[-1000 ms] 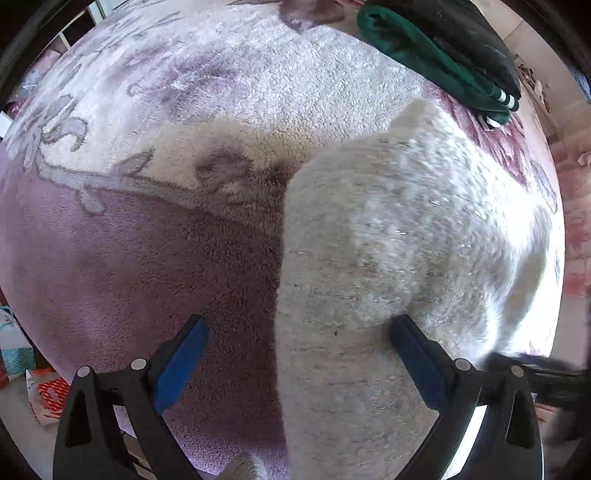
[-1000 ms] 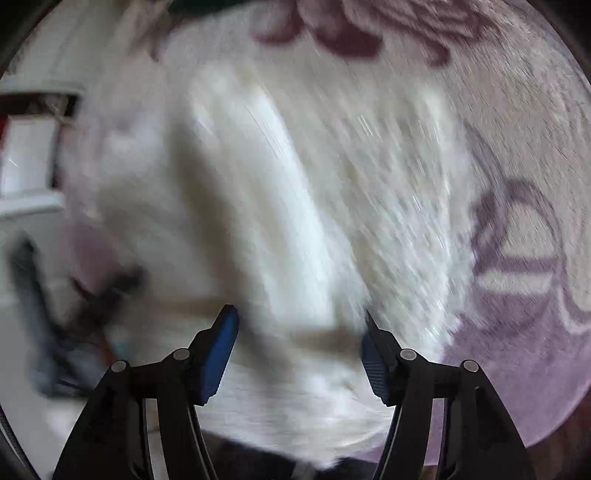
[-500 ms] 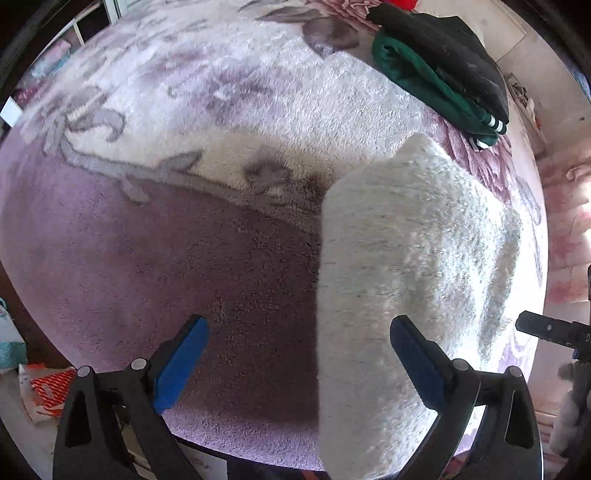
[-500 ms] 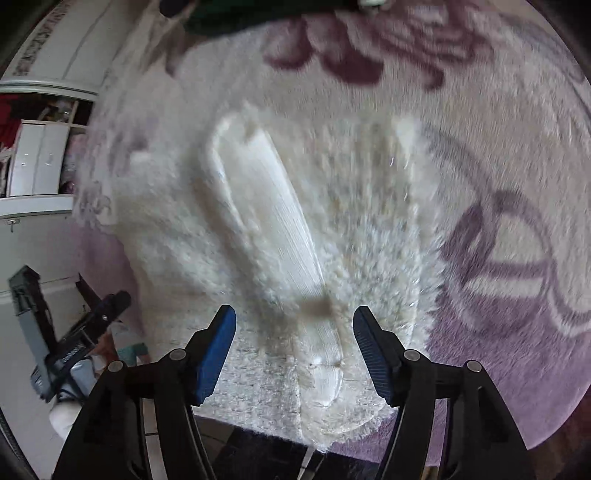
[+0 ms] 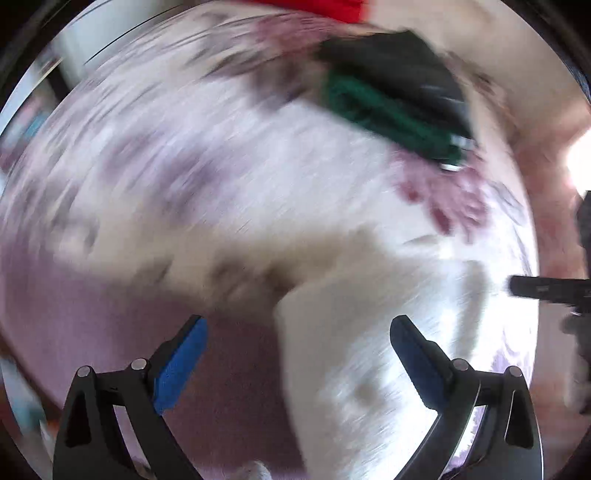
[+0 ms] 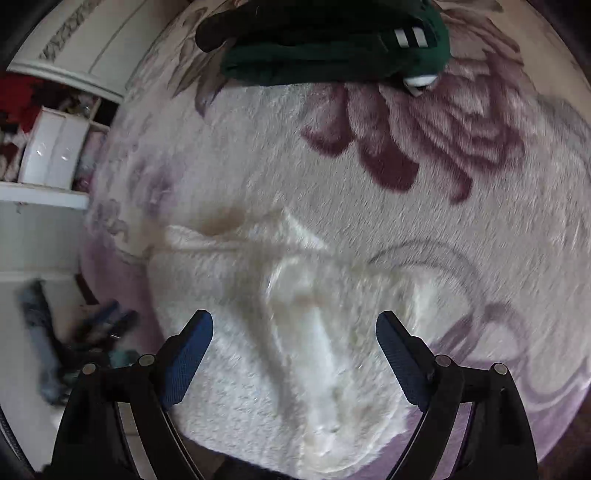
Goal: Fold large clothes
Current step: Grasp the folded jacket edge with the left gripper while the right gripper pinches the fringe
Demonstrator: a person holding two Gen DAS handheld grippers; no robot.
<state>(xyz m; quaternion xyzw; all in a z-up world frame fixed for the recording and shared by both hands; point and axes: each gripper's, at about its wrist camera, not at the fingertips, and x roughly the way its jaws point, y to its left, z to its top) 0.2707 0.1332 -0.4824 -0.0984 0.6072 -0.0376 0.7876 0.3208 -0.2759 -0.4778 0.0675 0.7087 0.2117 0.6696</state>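
Observation:
A fluffy white knitted garment [image 6: 295,350] lies folded on the purple-and-cream floral rug [image 6: 406,184]. In the blurred left wrist view the same white garment [image 5: 369,350] sits low and to the right. My left gripper [image 5: 297,338] hangs open above the rug, its blue pads wide apart with nothing between them. My right gripper [image 6: 294,332] hovers above the garment with its jaws opening; the pads do not touch the cloth. The other gripper [image 5: 546,290] shows as a dark bar at the right edge.
A folded pile of green [image 6: 332,59] and black [image 5: 391,70] clothes lies at the rug's far side. White shelving [image 6: 55,155] with boxes stands at the left. Something red [image 5: 314,7] shows at the top edge. Blurred dark and blue shapes [image 6: 74,350] lie beyond the rug's left edge.
Both grippers have risen away from the white garment, which now looks smaller and lies flat. The right jaws have spread wider. The left view has swung and blurred.

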